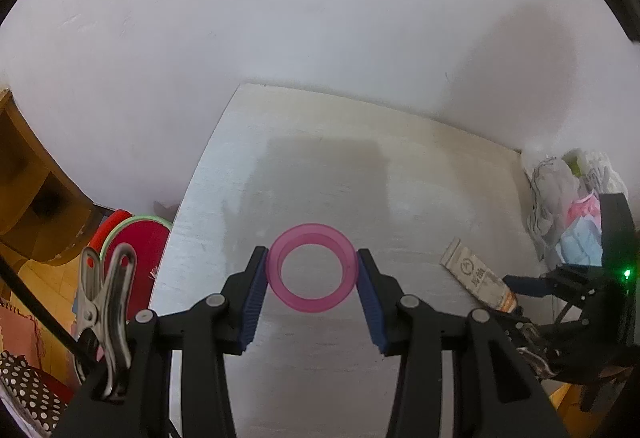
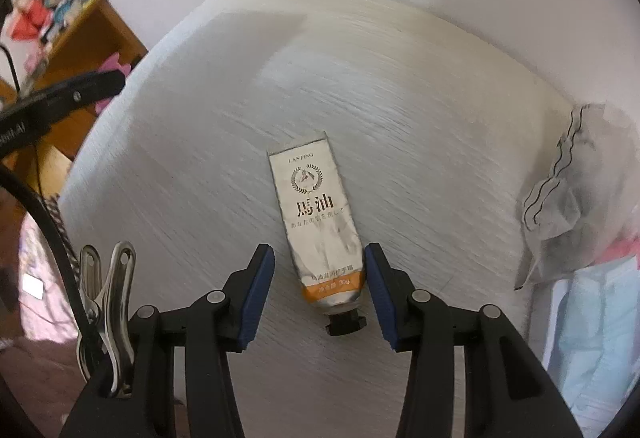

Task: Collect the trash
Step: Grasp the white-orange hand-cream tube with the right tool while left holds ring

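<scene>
My left gripper [image 1: 312,270] is shut on a translucent pink ring [image 1: 312,269], like a tape core, and holds it above the white table [image 1: 320,158]. A flattened white and orange cream tube [image 2: 320,222] with a black cap lies on the table; it also shows in the left wrist view [image 1: 476,274]. My right gripper [image 2: 320,274] is open, its blue pads on either side of the tube's cap end, not closed on it. The right gripper shows at the right in the left wrist view [image 1: 568,286].
A clear trash bag [image 2: 572,198] with crumpled paper and pale blue and pink waste sits at the table's right edge, also in the left wrist view [image 1: 568,198]. A white wall stands behind the table. A wooden shelf [image 1: 32,190] and red items [image 1: 140,238] lie left of the table.
</scene>
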A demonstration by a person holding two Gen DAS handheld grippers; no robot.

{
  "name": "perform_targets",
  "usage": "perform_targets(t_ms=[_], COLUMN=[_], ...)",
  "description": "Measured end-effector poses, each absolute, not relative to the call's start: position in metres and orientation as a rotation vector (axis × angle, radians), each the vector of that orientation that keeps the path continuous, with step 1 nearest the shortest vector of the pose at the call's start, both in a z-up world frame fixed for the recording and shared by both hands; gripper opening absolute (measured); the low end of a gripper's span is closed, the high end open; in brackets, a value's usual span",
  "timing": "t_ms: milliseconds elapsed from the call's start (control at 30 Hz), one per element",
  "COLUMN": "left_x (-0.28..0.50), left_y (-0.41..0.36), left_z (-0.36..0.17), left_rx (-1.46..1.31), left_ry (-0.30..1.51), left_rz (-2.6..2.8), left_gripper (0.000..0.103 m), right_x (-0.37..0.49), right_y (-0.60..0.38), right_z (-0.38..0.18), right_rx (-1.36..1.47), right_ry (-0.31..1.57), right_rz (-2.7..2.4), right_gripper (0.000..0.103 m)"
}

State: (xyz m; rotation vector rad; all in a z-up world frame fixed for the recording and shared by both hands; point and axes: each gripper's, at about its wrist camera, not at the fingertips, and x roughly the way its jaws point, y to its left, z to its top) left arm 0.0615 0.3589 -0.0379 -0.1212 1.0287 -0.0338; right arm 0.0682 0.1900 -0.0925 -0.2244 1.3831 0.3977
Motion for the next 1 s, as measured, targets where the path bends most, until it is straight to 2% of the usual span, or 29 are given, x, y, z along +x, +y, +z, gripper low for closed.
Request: perform_targets(t_ms=[100, 167, 233, 1000], left_x=[0.058, 0.056, 0.054, 0.023], left_y=[0.361, 0.364, 0.366, 0.386], left_z=[-0.040, -0.040, -0.040, -0.038], left_rx=[-0.123, -0.122, -0.121, -0.062], left_ry=[1.031, 1.031, 1.031, 1.035], left_rz=[-0.037, -0.038, -0.040, -0.075], left_gripper=[0.045, 0.045, 0.045, 0.045], right_x=[0.063, 0.063, 0.061, 0.046], right_y=[0.197, 0.200, 0.200, 0.193], right_z=[-0.093, -0.093, -0.093, -0.044], right_rx=[-0.277, -0.295, -0.284, 0.071], right_ry=[1.370, 1.359, 1.353, 1.276], right_rz=[0.380, 0.353, 0.338, 0.286], right_gripper=[0.048, 0.040, 0.039, 0.039])
